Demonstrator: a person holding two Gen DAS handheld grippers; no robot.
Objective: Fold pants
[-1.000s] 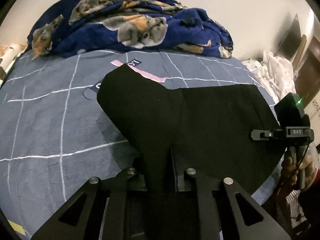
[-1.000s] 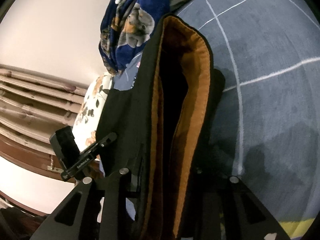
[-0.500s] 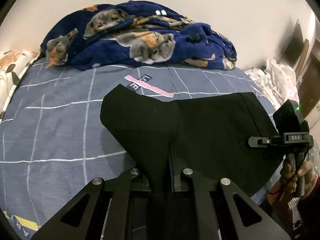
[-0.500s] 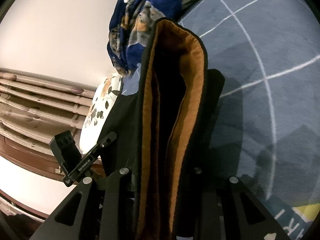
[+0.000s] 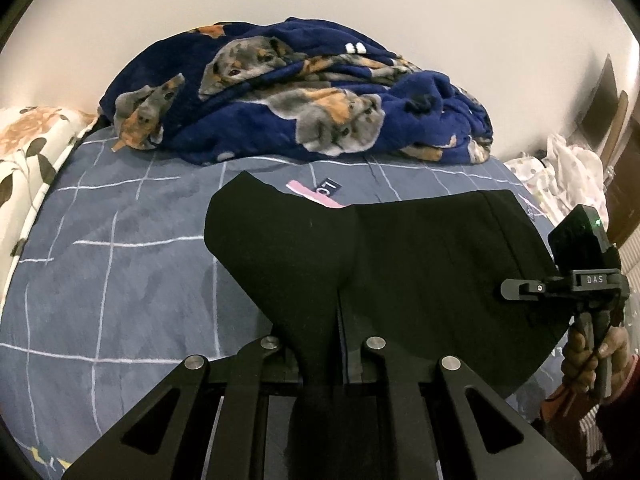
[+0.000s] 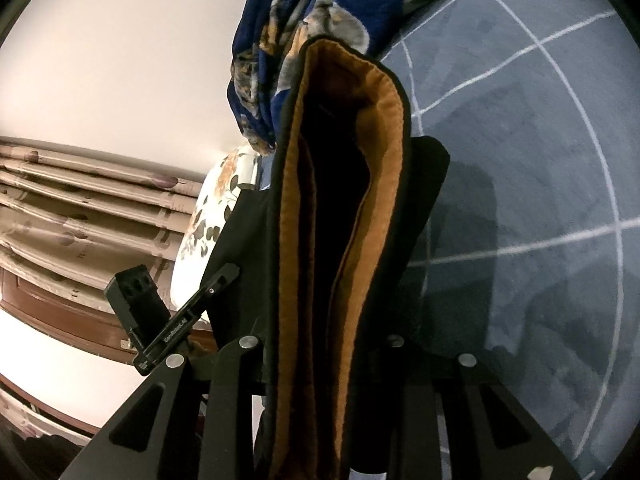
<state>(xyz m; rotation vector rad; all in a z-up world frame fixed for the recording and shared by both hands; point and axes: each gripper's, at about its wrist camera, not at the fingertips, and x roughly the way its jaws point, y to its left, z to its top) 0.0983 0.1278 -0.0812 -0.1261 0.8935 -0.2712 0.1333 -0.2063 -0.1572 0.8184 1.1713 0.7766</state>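
The black pants [image 5: 400, 272] hang stretched between both grippers above the blue checked bed [image 5: 100, 280]. My left gripper [image 5: 320, 364] is shut on one end of the black cloth. My right gripper [image 6: 320, 360] is shut on the other end, where the orange-brown lining of the pants [image 6: 380, 160] shows around a dark opening. The right gripper also shows in the left wrist view [image 5: 576, 280], held by a hand at the pants' right edge. The left gripper also shows in the right wrist view [image 6: 176, 320] at the lower left.
A crumpled navy blanket with dog prints [image 5: 296, 92] lies at the far side of the bed against the wall. A floral pillow [image 5: 28, 148] lies at the left edge. White cloth [image 5: 568, 176] is piled at the right. Curtains [image 6: 80, 208] hang beyond the pillow.
Both grippers have lifted the pants higher and drawn back a little. More wall and blanket show in the left wrist view. Both grips are unchanged.
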